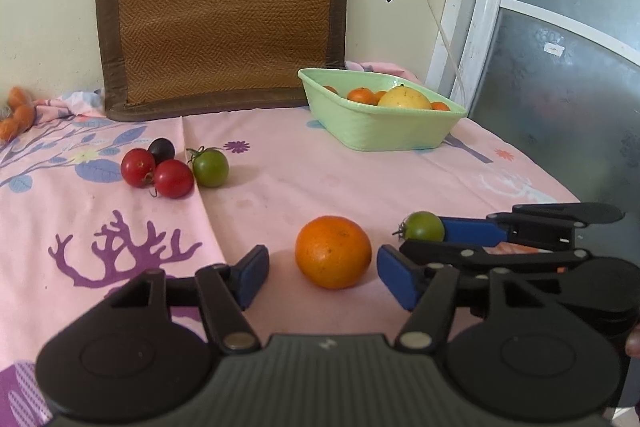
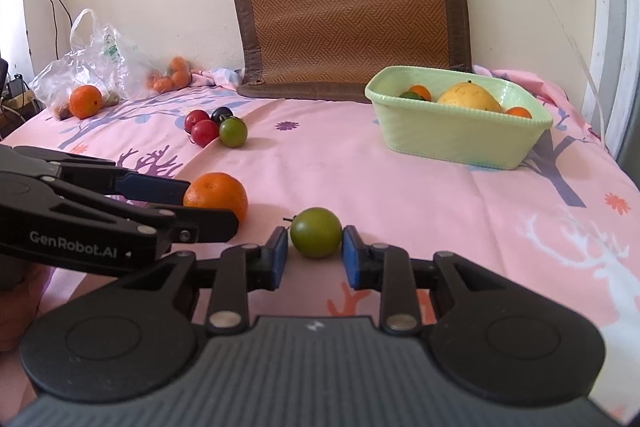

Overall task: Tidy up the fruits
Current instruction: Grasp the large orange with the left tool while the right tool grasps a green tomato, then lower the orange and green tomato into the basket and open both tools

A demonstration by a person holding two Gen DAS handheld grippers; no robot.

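I read left tongs (image 1: 322,273) wide, straddling orange (image 1: 333,251); right tongs (image 2: 314,254) narrow, flanking green tomato (image 2: 316,232), contact unclear; basket (image 2: 456,143) toward bed's far right corner

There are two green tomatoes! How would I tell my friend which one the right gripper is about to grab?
Find the light green basket at the back of the pink bedsheet, then come forward to the near edge. The green tomato sits alone between the right gripper's blue fingers. The other green tomato huddles with red tomatoes.
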